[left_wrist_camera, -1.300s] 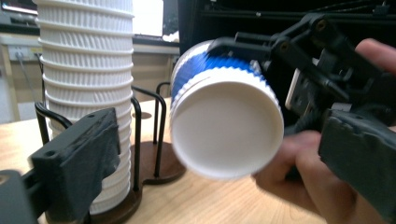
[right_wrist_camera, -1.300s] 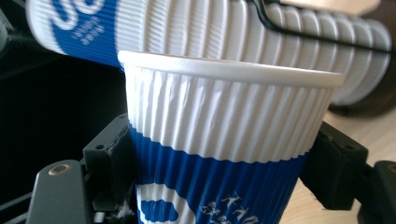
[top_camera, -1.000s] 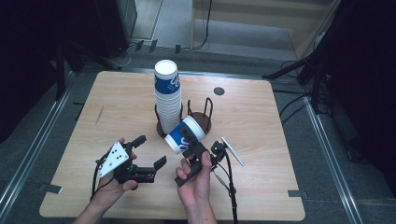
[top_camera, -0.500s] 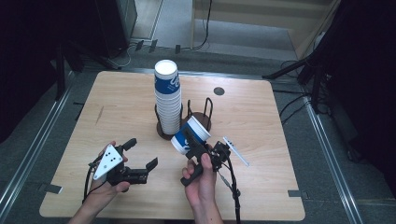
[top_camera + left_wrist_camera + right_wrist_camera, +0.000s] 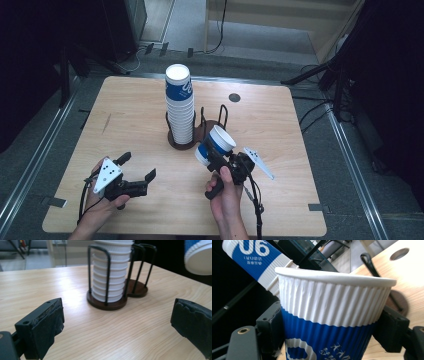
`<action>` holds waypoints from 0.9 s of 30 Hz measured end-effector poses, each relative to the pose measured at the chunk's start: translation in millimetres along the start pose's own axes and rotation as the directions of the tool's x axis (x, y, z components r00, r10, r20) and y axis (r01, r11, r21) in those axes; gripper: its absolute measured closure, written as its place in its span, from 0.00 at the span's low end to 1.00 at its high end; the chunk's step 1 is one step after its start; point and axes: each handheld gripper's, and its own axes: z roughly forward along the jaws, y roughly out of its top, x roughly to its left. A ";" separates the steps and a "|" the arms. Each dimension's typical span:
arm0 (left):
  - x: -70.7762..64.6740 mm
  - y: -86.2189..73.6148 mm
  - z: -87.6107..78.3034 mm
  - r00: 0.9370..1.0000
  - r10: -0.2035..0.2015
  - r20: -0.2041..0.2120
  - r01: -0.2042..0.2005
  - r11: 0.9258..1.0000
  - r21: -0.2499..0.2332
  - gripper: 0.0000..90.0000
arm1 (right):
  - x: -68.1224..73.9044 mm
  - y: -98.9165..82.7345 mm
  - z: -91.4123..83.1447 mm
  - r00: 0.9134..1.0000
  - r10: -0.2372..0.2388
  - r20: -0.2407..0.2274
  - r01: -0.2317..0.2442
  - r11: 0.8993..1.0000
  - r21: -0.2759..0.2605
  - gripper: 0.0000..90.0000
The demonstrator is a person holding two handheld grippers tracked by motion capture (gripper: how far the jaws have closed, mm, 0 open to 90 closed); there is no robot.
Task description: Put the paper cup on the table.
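Note:
A tall stack of blue-and-white ribbed paper cups [image 5: 179, 107] stands in a black wire holder on a brown base; in the left gripper view the stack [image 5: 110, 277] is straight ahead. Beside it is a second wire holder [image 5: 216, 120] with nothing in it. My right gripper [image 5: 216, 159] is shut on a single cup [image 5: 217, 144], tilted and held above the table in front of the holders. In the right gripper view the jaws clamp that cup [image 5: 332, 322] on its blue band. My left gripper [image 5: 137, 166] stands open low over the table's front left, nothing between its jaws [image 5: 120, 327].
A round hole [image 5: 234, 97] sits in the wooden table [image 5: 300, 150] near the far edge. Metal rails run along the floor on both sides. Dark stands and cables lie beyond the far edge.
My left gripper has drifted left and lower toward the table's near edge, still open. The right gripper with the cup has barely shifted.

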 end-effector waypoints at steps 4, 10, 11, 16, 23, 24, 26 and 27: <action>7.0 -2.6 -4.0 0.999 -0.009 -0.034 0.009 1.000 0.026 0.00 | -1.2 2.4 -3.5 0.999 -0.036 0.015 0.036 0.999 0.001 0.24; 17.9 -12.0 -13.9 0.998 -0.029 -0.064 0.033 0.998 0.052 0.00 | -5.2 6.8 -7.1 0.992 -0.111 0.055 0.111 0.994 -0.004 0.24; 19.0 -13.6 -15.0 0.997 -0.031 -0.072 0.035 0.998 0.057 0.00 | -5.2 6.8 -7.1 0.992 -0.111 0.055 0.111 0.994 -0.004 0.24; 27.3 -18.8 -22.7 0.995 -0.026 -0.095 0.034 0.996 0.081 0.00 | -10.0 7.6 -7.4 0.985 -0.147 0.088 0.147 0.989 0.007 0.24; 39.6 -25.6 -32.4 0.990 -0.005 -0.142 0.021 0.993 0.113 0.00 | -14.8 11.1 -11.8 0.965 -0.227 0.129 0.230 0.973 -0.008 0.23; 41.8 -26.3 -33.5 0.989 -0.005 -0.149 0.022 0.993 0.114 0.00 | -15.3 11.8 -12.6 0.964 -0.233 0.129 0.236 0.972 -0.008 0.23; 45.9 -26.9 -34.8 0.986 -0.014 -0.165 0.032 0.994 0.108 0.00 | -16.8 13.5 -13.5 0.956 -0.257 0.140 0.261 0.965 -0.012 0.23; 47.3 -27.0 -35.1 0.985 -0.015 -0.170 0.034 0.994 0.106 0.00 | -17.4 14.2 -13.9 0.952 -0.269 0.144 0.273 0.962 -0.014 0.23</action>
